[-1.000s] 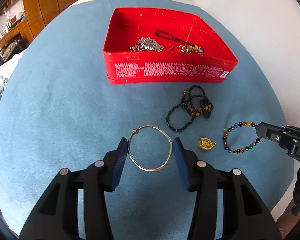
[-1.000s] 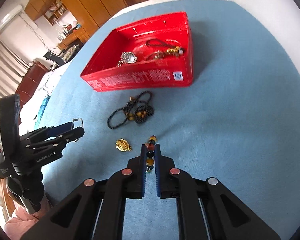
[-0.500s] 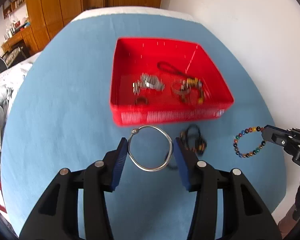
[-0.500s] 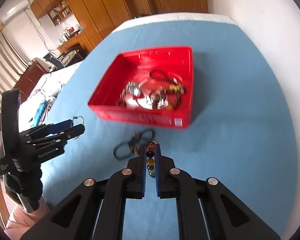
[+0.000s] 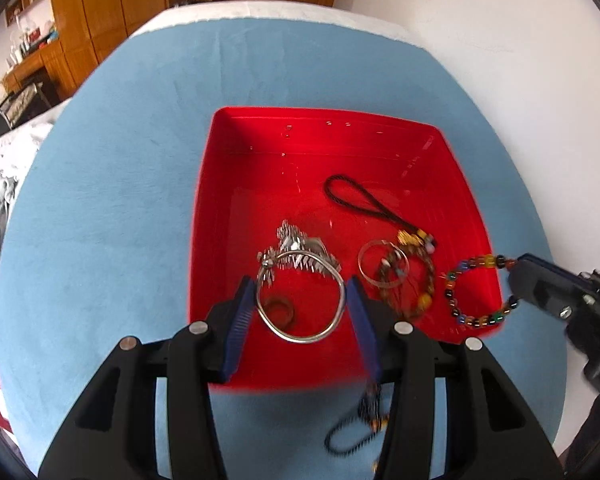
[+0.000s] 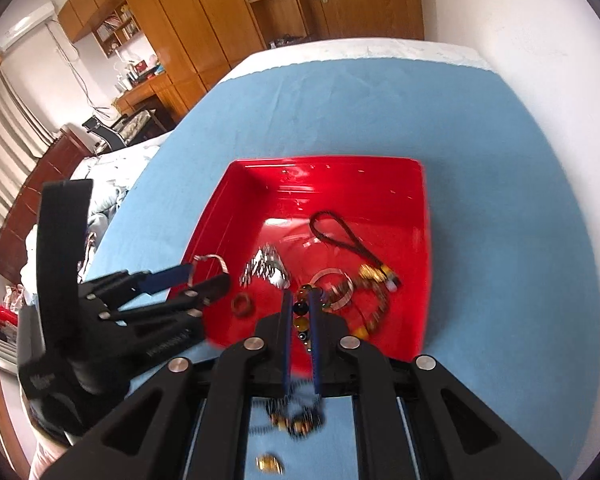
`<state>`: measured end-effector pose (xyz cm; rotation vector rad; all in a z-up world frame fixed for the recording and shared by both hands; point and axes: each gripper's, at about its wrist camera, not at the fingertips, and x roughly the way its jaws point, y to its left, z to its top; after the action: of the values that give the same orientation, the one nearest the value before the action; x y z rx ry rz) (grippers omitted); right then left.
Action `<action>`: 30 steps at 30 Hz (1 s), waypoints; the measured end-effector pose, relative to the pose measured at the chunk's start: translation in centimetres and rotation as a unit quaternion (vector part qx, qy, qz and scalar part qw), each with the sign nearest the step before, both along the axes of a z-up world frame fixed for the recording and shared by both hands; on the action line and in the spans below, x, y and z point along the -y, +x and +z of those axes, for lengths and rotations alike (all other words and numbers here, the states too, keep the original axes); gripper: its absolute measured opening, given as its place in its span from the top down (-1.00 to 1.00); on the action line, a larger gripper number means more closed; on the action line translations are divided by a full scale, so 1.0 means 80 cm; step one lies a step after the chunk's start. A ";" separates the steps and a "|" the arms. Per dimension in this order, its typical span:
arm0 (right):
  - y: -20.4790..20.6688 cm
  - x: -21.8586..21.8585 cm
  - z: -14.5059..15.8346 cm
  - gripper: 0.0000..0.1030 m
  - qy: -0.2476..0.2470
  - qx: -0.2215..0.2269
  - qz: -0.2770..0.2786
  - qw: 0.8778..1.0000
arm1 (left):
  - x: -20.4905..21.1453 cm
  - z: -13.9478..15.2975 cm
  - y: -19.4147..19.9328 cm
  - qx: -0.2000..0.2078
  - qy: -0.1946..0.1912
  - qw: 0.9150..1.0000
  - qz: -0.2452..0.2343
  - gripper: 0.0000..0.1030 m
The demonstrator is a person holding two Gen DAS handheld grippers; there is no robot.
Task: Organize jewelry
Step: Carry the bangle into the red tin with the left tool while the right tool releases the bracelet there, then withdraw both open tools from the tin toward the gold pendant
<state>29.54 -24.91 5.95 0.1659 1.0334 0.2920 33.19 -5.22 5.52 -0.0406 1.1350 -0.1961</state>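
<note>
Holding a thin round silver wire bangle (image 5: 302,300) between its two blue pads, your left hand-held gripper (image 5: 302,308) hangs over the near part of the shiny red plastic box (image 5: 452,168). The pads press on the bangle's two sides, so they sit partly apart.

Your right hand-held gripper (image 6: 300,320) is squeezed almost closed on a bracelet of round beads in many colours (image 5: 476,292). From the left camera, that bracelet hangs in a loop off the right hand-held gripper's tip, over the near right corner of the box.

Inside the box, just past the left hand-held gripper, lies a spiky silver metal piece (image 5: 296,248). Under the bangle sits a small brown ring (image 6: 242,305). To the right of the left hand-held gripper are a clear round bangle (image 5: 382,266), a string of brown and yellow beads (image 5: 420,280) and a black cord loop (image 5: 352,198) with gold beads at its end. These three lie close together, and the clear bangle overlaps the brown beads.

The box stands on a blue cloth (image 5: 120,200). On the cloth, close under your hand-held grippers and outside the box, lies a black bead necklace (image 5: 356,428), which looks blurry. A small gold charm (image 6: 270,463) lies nearer to you, seen below the right hand-held gripper.
</note>
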 end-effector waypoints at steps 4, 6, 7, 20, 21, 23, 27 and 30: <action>0.048 -0.006 -0.038 0.86 0.014 -0.025 0.000 1.000 | 0.004 -0.025 0.036 -0.016 0.008 1.000 0.014 0.11; 0.072 -0.003 -0.057 0.86 0.013 -0.034 -0.008 0.999 | 0.008 -0.036 0.050 -0.024 0.014 0.999 0.016 0.10; 0.088 0.000 -0.068 0.85 0.001 -0.037 -0.011 0.999 | 0.010 -0.040 0.054 -0.027 0.016 0.999 0.016 0.09; 0.043 0.049 -0.042 0.65 -0.016 0.043 -0.034 0.998 | -0.003 -0.015 0.015 0.014 0.012 1.000 0.011 -0.45; 0.036 0.048 -0.040 0.61 -0.018 0.045 -0.031 0.998 | -0.006 -0.011 0.007 0.019 0.014 1.000 0.012 -0.47; 0.010 0.044 -0.035 0.52 -0.019 0.049 -0.021 0.998 | -0.016 0.000 -0.018 0.032 0.013 0.999 0.014 -0.54; -0.033 0.037 -0.037 0.26 -0.011 0.041 -0.004 0.999 | -0.032 0.014 -0.051 0.049 0.012 0.998 0.026 -0.70; -0.067 0.028 -0.044 -0.11 -0.013 0.029 0.006 0.999 | -0.042 0.022 -0.086 0.065 0.027 0.997 0.028 -0.76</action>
<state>24.14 -27.15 2.43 0.1277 0.9797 0.2924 26.27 -1.88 7.25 -0.0117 1.0075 -0.1162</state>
